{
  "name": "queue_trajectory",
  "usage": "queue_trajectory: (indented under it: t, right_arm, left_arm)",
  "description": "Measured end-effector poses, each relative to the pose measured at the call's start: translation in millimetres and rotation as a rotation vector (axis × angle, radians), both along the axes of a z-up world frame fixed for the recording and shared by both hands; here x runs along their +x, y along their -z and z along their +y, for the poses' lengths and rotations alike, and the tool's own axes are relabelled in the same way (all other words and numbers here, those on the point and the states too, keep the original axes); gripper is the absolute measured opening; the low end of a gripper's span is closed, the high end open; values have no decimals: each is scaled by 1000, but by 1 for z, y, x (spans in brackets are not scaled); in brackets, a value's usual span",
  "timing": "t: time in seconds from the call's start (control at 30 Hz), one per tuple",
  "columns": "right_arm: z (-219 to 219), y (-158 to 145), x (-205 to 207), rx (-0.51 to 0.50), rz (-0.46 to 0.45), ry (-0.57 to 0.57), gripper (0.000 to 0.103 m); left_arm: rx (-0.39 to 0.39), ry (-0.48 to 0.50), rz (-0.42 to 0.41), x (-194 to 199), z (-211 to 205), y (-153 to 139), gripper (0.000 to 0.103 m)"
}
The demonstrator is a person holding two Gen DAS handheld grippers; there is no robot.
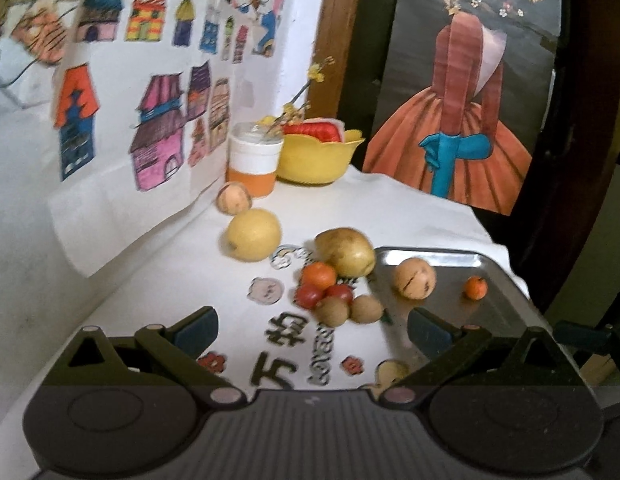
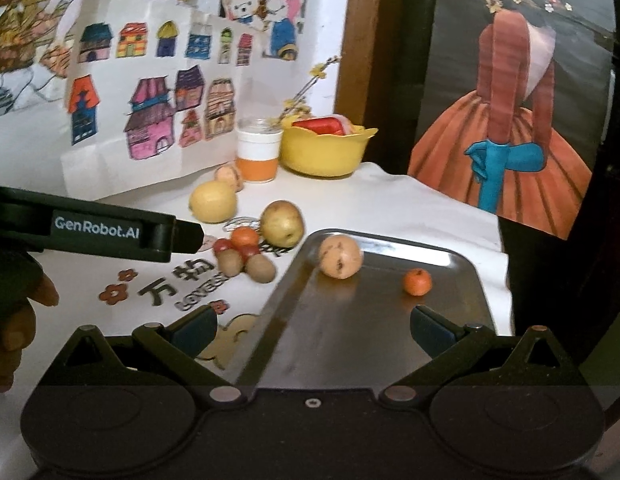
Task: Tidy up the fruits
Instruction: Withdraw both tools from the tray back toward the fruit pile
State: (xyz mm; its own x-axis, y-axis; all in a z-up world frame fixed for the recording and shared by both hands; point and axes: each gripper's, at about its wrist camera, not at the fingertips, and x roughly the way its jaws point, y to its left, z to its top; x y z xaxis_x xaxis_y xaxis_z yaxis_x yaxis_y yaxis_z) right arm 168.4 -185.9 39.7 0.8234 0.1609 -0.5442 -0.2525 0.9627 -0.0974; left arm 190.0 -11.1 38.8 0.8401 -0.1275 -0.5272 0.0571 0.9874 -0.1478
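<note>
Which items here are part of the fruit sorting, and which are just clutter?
Job items:
- steel tray
- cracked tan fruit and small orange fruit, on the tray
- yellow pear
- cluster of small fruits

Lying about:
- yellow bowl
- orange-and-white cup
- house drawings

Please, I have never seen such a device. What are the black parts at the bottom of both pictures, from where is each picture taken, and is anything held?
They are two hand-held grippers, each with its own camera looking forward. One picture looks along the left gripper, the other along the right gripper; the right view also shows the left one from the side. Both jaws stand open, holding nothing. On the white printed tablecloth lie loose fruits. The shiny metal tray holds a pale peach-coloured fruit and a small orange fruit.
</note>
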Motion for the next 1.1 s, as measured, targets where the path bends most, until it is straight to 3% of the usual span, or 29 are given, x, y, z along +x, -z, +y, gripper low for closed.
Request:
queue_trajectory:
  t: [0.63, 1.1]
  right_arm:
    - [59, 21, 3, -100, 56, -148, 102]
    - [62, 22, 36, -278, 46, -283, 102]
  left_arm:
    - [12, -60, 87, 5, 51, 25, 103]
    - [39, -19, 132, 31, 51, 30, 103]
